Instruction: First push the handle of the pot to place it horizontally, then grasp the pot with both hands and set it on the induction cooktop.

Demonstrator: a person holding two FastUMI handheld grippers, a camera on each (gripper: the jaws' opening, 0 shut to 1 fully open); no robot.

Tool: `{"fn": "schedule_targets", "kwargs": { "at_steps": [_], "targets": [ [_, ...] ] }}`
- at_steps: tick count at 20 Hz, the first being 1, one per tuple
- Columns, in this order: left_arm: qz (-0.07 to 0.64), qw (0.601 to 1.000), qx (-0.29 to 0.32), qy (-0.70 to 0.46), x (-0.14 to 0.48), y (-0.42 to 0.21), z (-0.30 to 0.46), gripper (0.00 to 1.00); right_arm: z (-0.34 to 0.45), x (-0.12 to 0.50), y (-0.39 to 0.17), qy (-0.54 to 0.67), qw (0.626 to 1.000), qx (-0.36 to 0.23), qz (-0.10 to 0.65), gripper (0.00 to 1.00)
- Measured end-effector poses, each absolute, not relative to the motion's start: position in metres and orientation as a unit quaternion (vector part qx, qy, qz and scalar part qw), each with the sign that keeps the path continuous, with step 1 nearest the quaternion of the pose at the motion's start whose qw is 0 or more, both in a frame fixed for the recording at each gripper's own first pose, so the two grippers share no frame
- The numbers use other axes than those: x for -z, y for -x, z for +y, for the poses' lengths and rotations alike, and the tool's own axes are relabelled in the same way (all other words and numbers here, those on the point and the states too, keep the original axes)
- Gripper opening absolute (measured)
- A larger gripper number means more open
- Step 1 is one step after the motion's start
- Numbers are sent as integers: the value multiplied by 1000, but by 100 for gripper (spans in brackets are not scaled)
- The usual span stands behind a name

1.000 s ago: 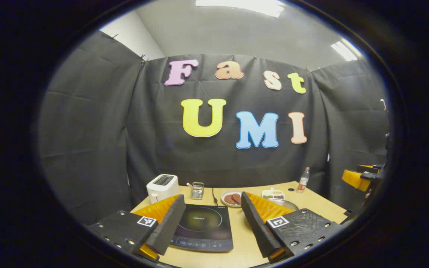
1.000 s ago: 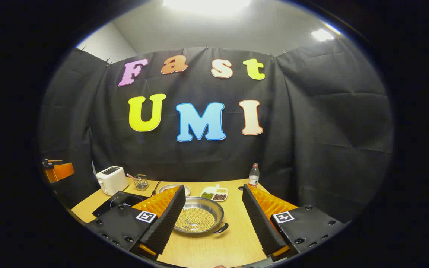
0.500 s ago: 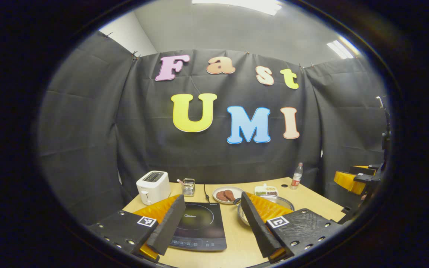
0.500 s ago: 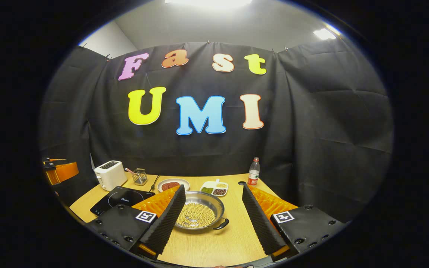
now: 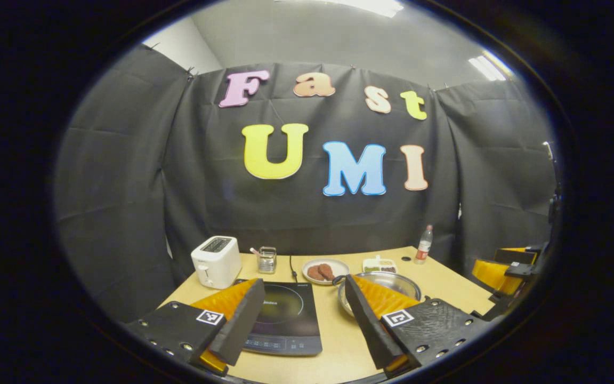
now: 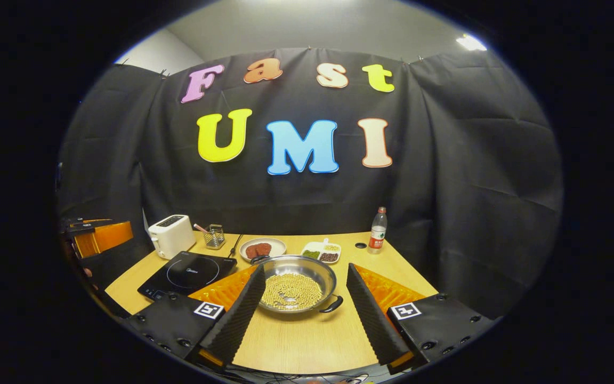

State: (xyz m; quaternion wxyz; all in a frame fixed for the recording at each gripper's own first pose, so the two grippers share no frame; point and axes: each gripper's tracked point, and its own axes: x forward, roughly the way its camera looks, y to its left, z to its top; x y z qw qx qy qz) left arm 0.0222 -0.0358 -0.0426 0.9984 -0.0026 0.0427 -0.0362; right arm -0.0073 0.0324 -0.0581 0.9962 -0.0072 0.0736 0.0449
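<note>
While both grippers hang above the near edge with nothing between their fingers, the stock reads as follows, largest item first.

Table [image 6: 307,341] — pale wood top, carrying everything below.

Induction cooktop [image 6: 187,272] — flat dark slab at the table's left, glass face bare, the destination for the pot; in the left gripper view it lies between that gripper's fingers [image 5: 285,314].

Pot [image 6: 296,282] — shallow steel pan just right of the cooktop, not touching it, holding a layer of small pale beans. 2 dark loop handles: 1 at the near right rim [image 6: 332,305], 1 at the far left rim [image 6: 258,260], so the pair sits on a diagonal and not yet horizontal. Judged stiff, moderately heavy with its load, smooth and likely slippery on the steel wall; the beans would roll if tilted. Best hold is 1 handle per gripper, lifted level.

Toaster [image 6: 171,234] — white, far left, behind the cooktop.

Left gripper [image 5: 301,320] — fingers well apart, over the cooktop. Right gripper [image 6: 304,314] — fingers well apart, framing the pot without touching it.

Plate [image 6: 262,248] — 2 brown patties on it, behind the pot.

Divided dish [image 6: 321,252] — small portions of grains, beside the plate.

Bottle [image 6: 376,237] — upright, far right.

Wire holder [image 6: 213,236] — small, beside the toaster.
</note>
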Motion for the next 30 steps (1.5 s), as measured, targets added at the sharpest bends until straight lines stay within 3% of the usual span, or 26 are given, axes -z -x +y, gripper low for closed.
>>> {"fn": "schedule_targets", "kwargs": {
  "at_steps": [5, 6, 7, 8, 10, 11, 12, 14, 15, 17, 25, 30],
  "targets": [
    [46, 998, 32, -9, 47, -20, -37, 92, 43, 62, 4, 12, 994, -69, 82, 98],
    [45, 998, 31, -8, 47, -19, -36, 87, 47, 66, 4, 12, 993, -77, 88, 97],
    [45, 999, 31, -5, 48, -18, -36, 91, 50, 69, 4, 16, 992, -85, 93, 98],
    [46, 999, 29, -2, 50, -17, -36, 87, 53, 73, 3, 22, 991, -91, 99, 97],
    [48, 999, 22, 5, 56, -14, -33, 91, 60, 80, 1, 35, 986, -111, 117, 98],
    [48, 999, 18, 6, 56, -10, -30, 91, 68, 82, 1, 39, 983, -130, 128, 93],
    [46, 999, 11, -1, 56, -8, -28, 91, 73, 84, 0, 42, 979, -142, 139, 84],
    [40, 999, 6, -17, 57, -3, -25, 87, 71, 81, -7, 52, 978, -143, 146, 52],
    [44, 999, 6, -16, 62, -1, -25, 87, 74, 80, -10, 56, 976, -147, 147, 27],
    [52, 999, 7, 0, 69, 5, -24, 91, 88, 85, -10, 64, 970, -171, 160, 8],
    [60, 998, -12, 12, 76, 19, -4, 92, 108, 124, 14, 104, 932, -241, 251, 2],
    [82, 996, -13, 20, 89, 20, 3, 92, 91, 144, -1, 118, 919, -228, 300, 2]
  ]
}}
